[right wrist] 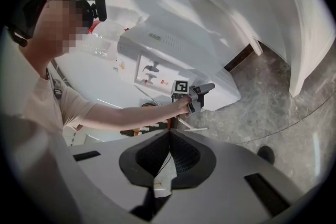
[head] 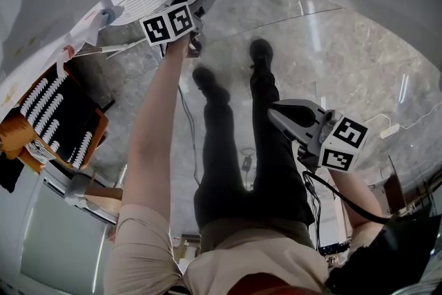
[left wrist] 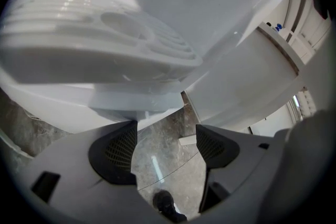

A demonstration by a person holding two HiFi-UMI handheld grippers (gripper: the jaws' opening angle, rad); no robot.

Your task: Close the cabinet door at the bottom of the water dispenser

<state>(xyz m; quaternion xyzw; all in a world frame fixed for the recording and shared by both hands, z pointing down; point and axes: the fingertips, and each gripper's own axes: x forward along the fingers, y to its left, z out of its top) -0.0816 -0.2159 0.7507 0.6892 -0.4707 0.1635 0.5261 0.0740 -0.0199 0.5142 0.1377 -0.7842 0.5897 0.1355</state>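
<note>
Stone floor [head: 345, 45]; L gripper [left wrist: 166, 135] apart (R gripper [right wrist: 169, 136] closed).

My head camera looks steeply down past my legs [head: 269, 148] onto the grey marble floor [head: 345, 45]. My left gripper [left wrist: 167, 132] camera sits close against the white plastic water dispenser [left wrist: 105, 34]; my right gripper [right wrist: 169, 134] camera, well back, faces that dispenser and the same floor.
</note>
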